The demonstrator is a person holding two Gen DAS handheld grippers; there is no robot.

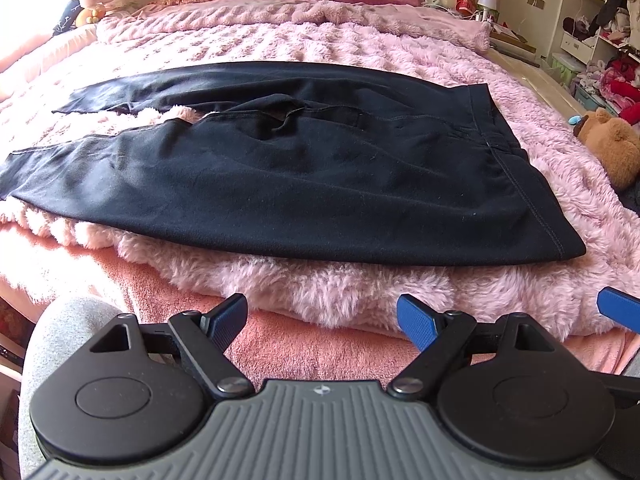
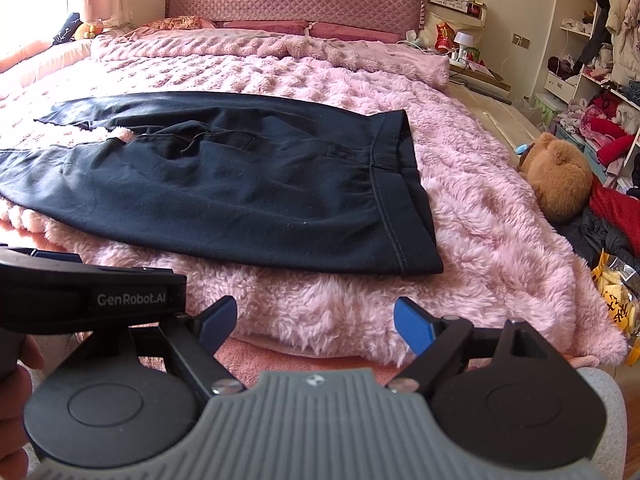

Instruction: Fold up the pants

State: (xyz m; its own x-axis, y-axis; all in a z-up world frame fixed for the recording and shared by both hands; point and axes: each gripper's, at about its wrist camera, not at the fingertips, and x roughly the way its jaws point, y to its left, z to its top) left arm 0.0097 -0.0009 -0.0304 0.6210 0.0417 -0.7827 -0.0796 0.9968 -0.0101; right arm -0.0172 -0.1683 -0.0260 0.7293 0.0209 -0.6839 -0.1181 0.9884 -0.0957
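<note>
We hold both grippers level, side by side, pointing to 12 o'clock. Our left gripper [image 1: 322,320] has its jaws spread wide, gripping nothing. Our right gripper [image 2: 316,322] is likewise spread and empty, with our left hand [image 2: 14,392] at its 9 o'clock.

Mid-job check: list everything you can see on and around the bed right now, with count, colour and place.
pants: one, black, spread flat on the blanket, waistband to the right, legs to the left
fluffy blanket: one, pink, covering the bed
headboard: one, pink quilted, far end
pillows: several, pink, against the headboard
teddy bear: one, brown, right of the bed
shelves: cluttered with clothes, far right
left gripper: blue pads, open, short of the pants
right gripper: blue pads, open, short of the pants
</note>
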